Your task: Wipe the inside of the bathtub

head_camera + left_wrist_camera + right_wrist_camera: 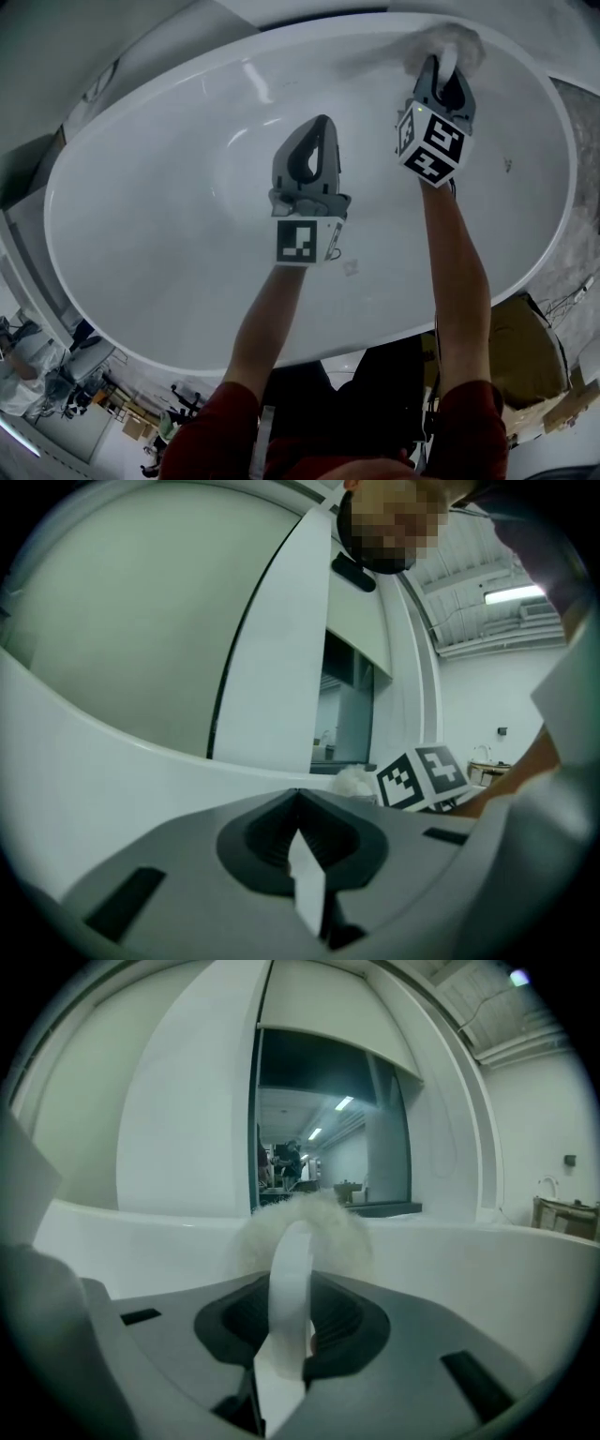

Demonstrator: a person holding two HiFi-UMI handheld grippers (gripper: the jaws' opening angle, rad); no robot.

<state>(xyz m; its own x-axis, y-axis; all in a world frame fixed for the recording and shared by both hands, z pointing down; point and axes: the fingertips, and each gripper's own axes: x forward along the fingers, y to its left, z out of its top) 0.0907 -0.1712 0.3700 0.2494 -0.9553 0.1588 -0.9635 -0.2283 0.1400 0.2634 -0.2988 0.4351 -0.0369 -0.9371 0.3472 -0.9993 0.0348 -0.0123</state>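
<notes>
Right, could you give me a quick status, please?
Left gripper shut, empty, over bathtub. Right gripper shut on fluffy pad at far wall. Nothing in the way.

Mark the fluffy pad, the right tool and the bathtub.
fluffy pad (471, 43): head view, fuzzy right side.
right tool (447, 67): head view, between its tips.
bathtub (159, 206): head view, bare inner wall.

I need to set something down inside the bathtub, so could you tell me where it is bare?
The bathtub's left end, between its rim and the left gripper, is bare; so is the right end beyond the right arm. It is crowded mid-tub and at the far rim, where the right gripper holds the fluffy cloth.
</notes>
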